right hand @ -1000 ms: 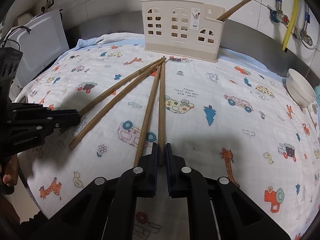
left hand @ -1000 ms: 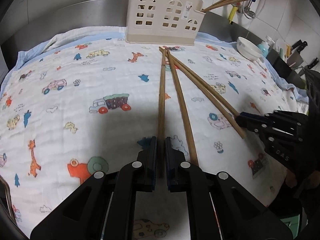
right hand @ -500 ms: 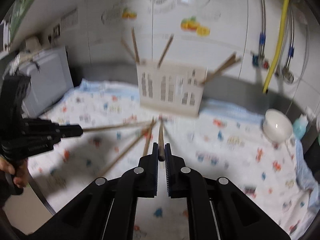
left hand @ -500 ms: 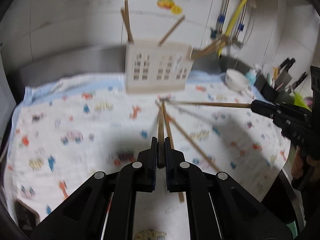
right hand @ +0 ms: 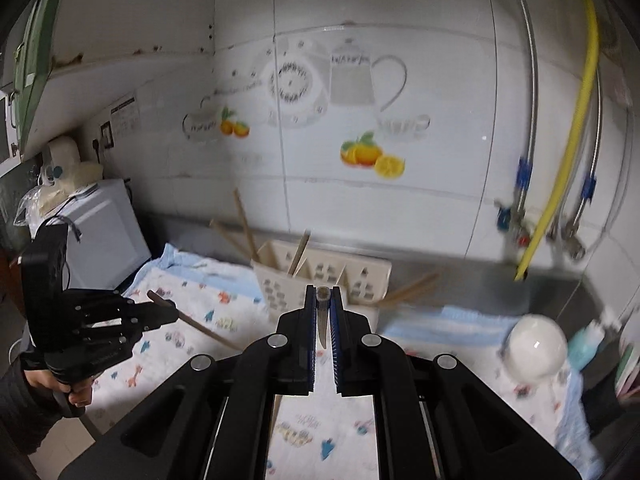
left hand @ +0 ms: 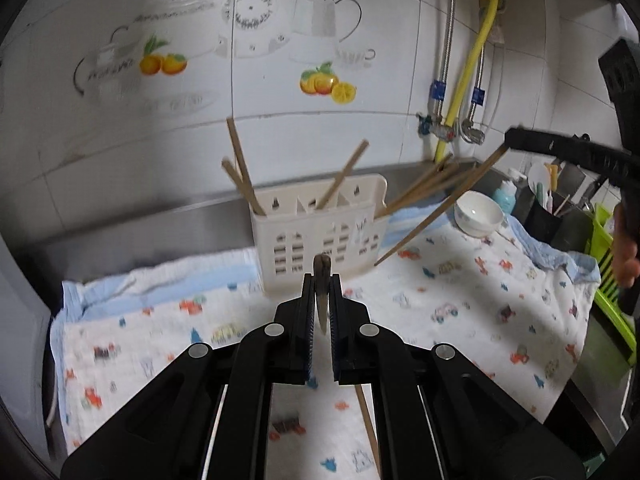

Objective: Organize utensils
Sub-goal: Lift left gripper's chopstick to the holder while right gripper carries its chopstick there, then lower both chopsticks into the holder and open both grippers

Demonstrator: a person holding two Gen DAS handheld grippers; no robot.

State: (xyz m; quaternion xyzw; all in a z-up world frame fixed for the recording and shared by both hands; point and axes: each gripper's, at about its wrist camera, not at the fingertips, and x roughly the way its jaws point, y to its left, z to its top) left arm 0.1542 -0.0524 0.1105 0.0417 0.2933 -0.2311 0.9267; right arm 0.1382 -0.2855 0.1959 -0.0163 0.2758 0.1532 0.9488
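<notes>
My left gripper [left hand: 321, 284] is shut on a wooden chopstick [left hand: 322, 280], held above the cloth with its end pointing at the camera. My right gripper [right hand: 322, 300] is shut on another chopstick [right hand: 322, 296]; in the left wrist view that gripper [left hand: 516, 140] holds its chopstick [left hand: 436, 208] slanting down toward the cloth. In the right wrist view the left gripper [right hand: 164, 314] holds its chopstick [right hand: 200, 326]. The cream utensil holder [left hand: 320, 232] stands at the back with several chopsticks in it. One chopstick [left hand: 368, 424] lies on the cloth.
A patterned cloth [left hand: 480, 304] covers the counter. A white bowl [left hand: 478, 214] and a blue bottle [left hand: 505, 196] stand at the right, with a dark utensil pot [left hand: 544, 216] and green rack [left hand: 608, 264]. A white appliance [right hand: 100, 236] stands at the left. Pipes run down the tiled wall.
Both grippers have lifted their chopsticks off the cloth and risen, tilting up toward the holder and wall. The chopsticks left on the cloth dropped below view.
</notes>
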